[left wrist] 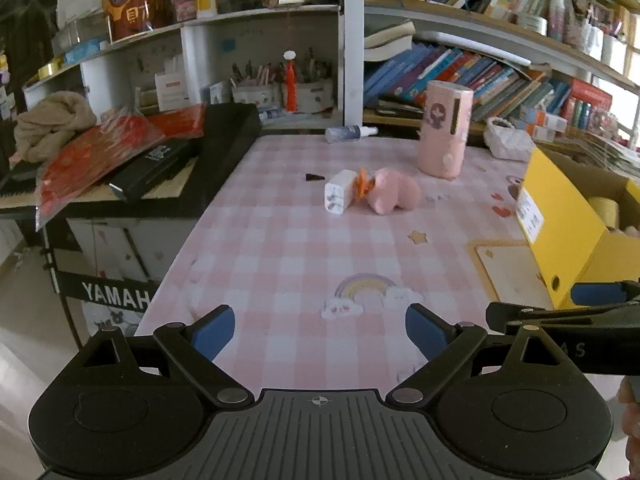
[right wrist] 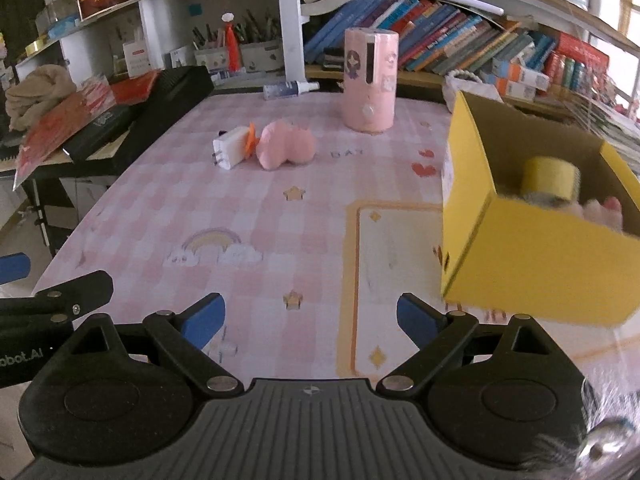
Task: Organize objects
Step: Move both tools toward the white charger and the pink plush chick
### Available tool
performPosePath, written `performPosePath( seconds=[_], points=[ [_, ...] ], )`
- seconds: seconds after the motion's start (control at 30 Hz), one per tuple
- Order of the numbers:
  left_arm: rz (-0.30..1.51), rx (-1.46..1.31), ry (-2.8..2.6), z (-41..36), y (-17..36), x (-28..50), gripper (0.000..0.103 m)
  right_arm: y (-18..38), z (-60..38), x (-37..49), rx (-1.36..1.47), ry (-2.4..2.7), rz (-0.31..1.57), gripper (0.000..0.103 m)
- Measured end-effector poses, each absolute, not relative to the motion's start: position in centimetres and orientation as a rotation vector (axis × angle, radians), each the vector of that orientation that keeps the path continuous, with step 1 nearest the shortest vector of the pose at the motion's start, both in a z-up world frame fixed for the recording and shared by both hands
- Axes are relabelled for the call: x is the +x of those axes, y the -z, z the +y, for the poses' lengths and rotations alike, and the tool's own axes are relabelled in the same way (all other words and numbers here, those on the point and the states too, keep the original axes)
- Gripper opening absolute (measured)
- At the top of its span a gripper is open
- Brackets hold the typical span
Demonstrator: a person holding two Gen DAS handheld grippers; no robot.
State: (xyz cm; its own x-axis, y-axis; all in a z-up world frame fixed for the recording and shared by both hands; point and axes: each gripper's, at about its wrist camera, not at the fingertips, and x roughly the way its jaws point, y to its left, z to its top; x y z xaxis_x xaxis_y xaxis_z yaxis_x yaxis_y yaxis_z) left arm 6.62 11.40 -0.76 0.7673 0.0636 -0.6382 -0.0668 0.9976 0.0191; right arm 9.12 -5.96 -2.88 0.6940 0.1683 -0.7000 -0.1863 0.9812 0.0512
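A white charger plug point(left wrist: 339, 194) lies on its side near the middle of the desk point(left wrist: 280, 264), which is covered in a pink checked cloth. Its long axis runs from the near left toward the far right, and its two metal prongs point to the near left in both views. Against its far end sits something orange point(left wrist: 362, 185), and just beyond that, touching or almost touching, a pink plush toy point(left wrist: 390, 194) lies on the cloth. A tall pink cylinder point(left wrist: 442, 130) stands upright farther back on the right, well apart from the plug, and a small spray bottle point(left wrist: 350, 133) lies flat at the desk's far edge, its long axis running left to right with the white nozzle to the right.

An open yellow box point(right wrist: 532, 264) stands on the desk's right side; a roll of yellow tape point(right wrist: 550, 178) rests inside it, with what may be another soft pink thing blurred beside it.

The left hand-held gripper point(left wrist: 320, 330) hovers over the near edge of the desk, jaws spread wide and empty. The right hand-held gripper point(right wrist: 310, 318) is likewise released, holding nothing, just left of the box.
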Motion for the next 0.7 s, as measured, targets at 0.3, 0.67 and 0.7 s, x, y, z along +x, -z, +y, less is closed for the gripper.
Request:
performPosePath(
  seconds=[0.3, 0.67, 0.7],
  points=[
    [0.7, -0.018, -0.114, 11.6, 0.8, 11.9, 0.094, 2.6, -5.7, 16.0, -0.035, -0.245, 0.77, 0.093],
    [0.724, -0.013, -0.136, 12.1, 1.2, 16.8, 0.094, 3.3, -4.4, 22.2, -0.059, -0.324, 0.776, 0.09],
    [0.725, -0.009, -0.135, 12.1, 1.3, 17.4, 0.094, 3.3, -4.3, 22.9, -0.062, -0.328, 0.774, 0.09]
  ],
)
